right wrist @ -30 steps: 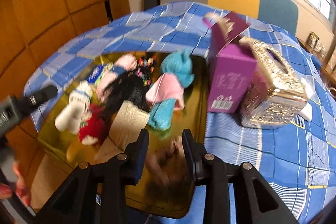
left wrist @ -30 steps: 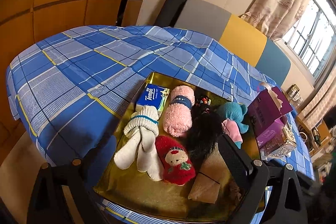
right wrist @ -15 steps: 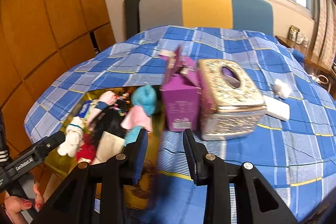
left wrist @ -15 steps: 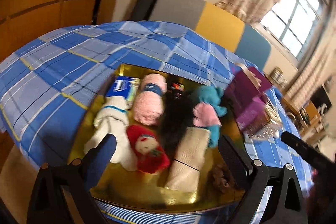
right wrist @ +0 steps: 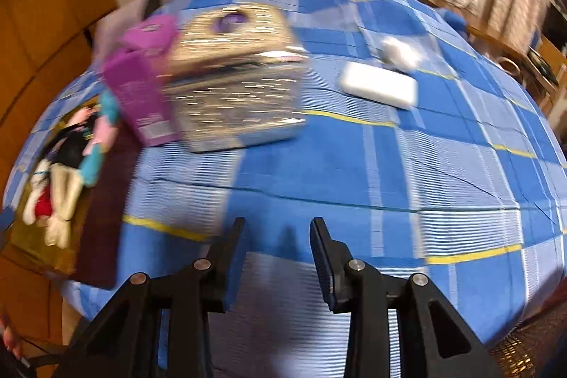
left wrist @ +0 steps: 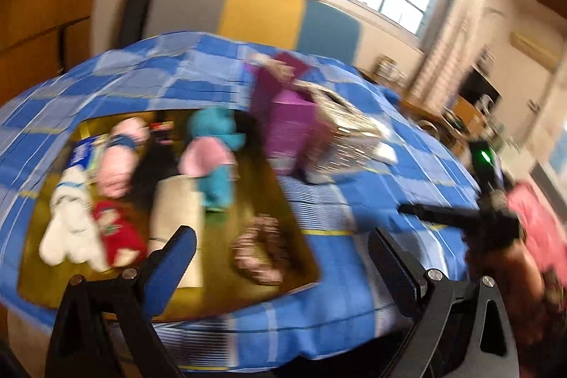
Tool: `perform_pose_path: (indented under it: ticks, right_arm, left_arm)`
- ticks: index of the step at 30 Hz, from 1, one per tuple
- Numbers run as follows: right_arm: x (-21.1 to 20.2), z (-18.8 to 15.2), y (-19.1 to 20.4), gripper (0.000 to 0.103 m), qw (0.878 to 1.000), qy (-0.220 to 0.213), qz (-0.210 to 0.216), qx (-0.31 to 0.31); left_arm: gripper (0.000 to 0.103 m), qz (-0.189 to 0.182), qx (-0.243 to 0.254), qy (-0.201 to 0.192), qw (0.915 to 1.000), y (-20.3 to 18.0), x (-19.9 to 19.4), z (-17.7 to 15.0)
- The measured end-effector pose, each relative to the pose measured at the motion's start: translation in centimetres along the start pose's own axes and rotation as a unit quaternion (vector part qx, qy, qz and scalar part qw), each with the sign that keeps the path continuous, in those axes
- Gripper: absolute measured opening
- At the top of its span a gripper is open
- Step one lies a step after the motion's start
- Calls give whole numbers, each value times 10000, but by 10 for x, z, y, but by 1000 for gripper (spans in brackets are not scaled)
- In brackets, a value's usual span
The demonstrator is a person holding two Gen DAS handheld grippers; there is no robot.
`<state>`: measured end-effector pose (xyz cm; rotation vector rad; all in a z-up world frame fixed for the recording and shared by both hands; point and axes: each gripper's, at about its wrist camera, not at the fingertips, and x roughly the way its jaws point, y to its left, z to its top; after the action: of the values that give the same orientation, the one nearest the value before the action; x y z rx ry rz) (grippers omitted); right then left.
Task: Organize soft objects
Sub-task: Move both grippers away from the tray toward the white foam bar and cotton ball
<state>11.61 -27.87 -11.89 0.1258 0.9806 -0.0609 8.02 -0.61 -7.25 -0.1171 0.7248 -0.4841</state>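
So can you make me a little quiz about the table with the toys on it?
1. True or false: the right claw is holding a toy.
2. What stands right beside the purple box? A) a shiny gold tissue box B) a red bucket C) a lamp
3. Fill in: the soft toys and socks lie on a ____-coloured tray.

Key
1. False. Nothing is between its fingers; it hangs over the bare blue checked tablecloth.
2. A, the gold tissue box.
3. Gold. The teal and pink plush, the white socks and the red sock all lie on it.
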Motion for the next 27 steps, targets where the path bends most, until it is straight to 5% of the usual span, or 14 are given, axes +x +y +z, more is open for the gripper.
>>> perform_pose_path:
  ticks: [8, 16, 21, 27]
  right_arm:
    - [16, 31, -93, 39, 9980, 115, 31, 615]
    - [27, 84, -190, 39, 9884, -230, -314, 1465]
    - [29, 99, -247, 39, 9738, -615, -424, 2148]
    - [26, 83, -278, 39, 9540, -487, -85, 2957]
  left_arm:
    - [99, -377, 602, 446, 9965, -78, 41, 14]
    - [103, -505, 959, 810, 9908, -164, 106, 57]
    - [103, -480, 1052, 1015, 9881, -210, 166, 99]
    - [103, -216, 1091, 1419, 9836, -243, 258, 158]
